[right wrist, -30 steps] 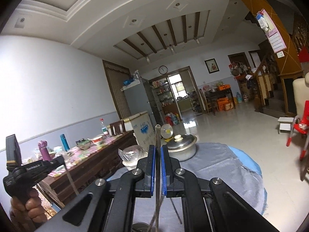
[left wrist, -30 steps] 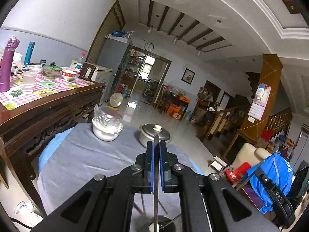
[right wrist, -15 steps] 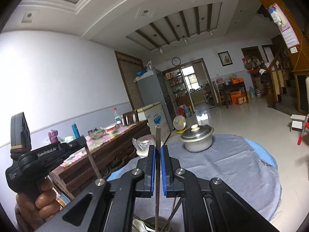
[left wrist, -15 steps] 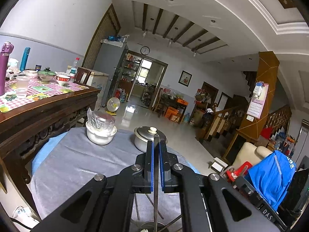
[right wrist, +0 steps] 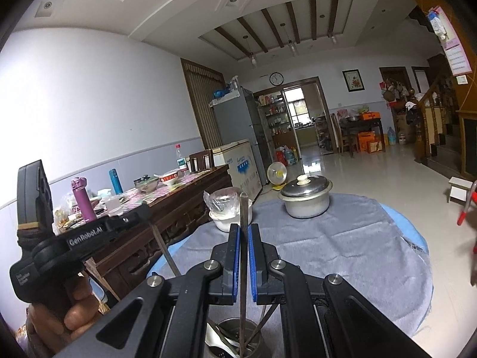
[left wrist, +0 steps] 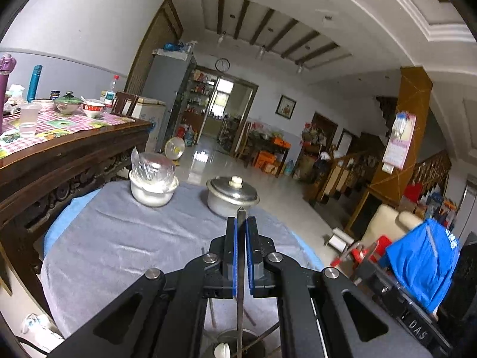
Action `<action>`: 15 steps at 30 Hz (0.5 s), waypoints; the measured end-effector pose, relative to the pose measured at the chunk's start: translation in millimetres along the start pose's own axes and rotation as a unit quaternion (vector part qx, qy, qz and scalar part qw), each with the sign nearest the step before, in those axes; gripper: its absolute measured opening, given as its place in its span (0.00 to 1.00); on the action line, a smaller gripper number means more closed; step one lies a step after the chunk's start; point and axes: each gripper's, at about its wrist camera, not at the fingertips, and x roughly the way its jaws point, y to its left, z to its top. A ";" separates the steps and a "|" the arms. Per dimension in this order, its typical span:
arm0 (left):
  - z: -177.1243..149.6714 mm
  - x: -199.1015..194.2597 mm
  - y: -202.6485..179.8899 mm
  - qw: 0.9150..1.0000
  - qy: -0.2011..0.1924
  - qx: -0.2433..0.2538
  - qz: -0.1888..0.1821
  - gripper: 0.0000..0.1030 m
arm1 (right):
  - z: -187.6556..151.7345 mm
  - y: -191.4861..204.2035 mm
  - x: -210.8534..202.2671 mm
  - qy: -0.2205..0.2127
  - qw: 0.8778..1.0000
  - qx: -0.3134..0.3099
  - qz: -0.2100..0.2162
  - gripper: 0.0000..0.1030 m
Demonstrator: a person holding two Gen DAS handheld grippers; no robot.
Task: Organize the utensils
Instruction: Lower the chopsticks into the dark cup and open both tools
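Gripping one upright metal chopstick (left wrist: 241,271), my left gripper (left wrist: 241,223) stayed clamped; my right gripper (right wrist: 244,229) likewise pinched its chopstick (right wrist: 244,256), both lower ends reaching into the steel holder (right wrist: 238,332). Beyond, on the grey cloth (right wrist: 342,238), stood a wrapped bowl (left wrist: 152,183) and lidded pot (left wrist: 232,195).

A wall clock (right wrist: 276,78) hangs above the far doorway (right wrist: 301,116) — grey fridge (right wrist: 238,128) to its left, glossy tiled floor (right wrist: 387,173) below.
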 end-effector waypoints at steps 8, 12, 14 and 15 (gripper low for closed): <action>-4.4 6.5 2.3 1.000 0.029 -0.005 0.000 0.05 | -3.6 -5.5 4.9 0.017 1.000 0.010 -0.006 0.07; -3.9 6.1 2.8 1.000 0.031 -0.003 -0.002 0.05 | -4.3 -6.5 4.9 0.019 1.000 0.014 -0.006 0.07; -3.9 4.4 3.5 0.999 0.032 -0.006 -0.006 0.05 | -4.1 -7.1 5.1 0.020 1.000 0.019 -0.002 0.08; -3.8 3.9 3.1 0.999 0.032 -0.005 -0.007 0.05 | -3.8 -7.2 5.3 0.021 1.000 0.021 -0.001 0.08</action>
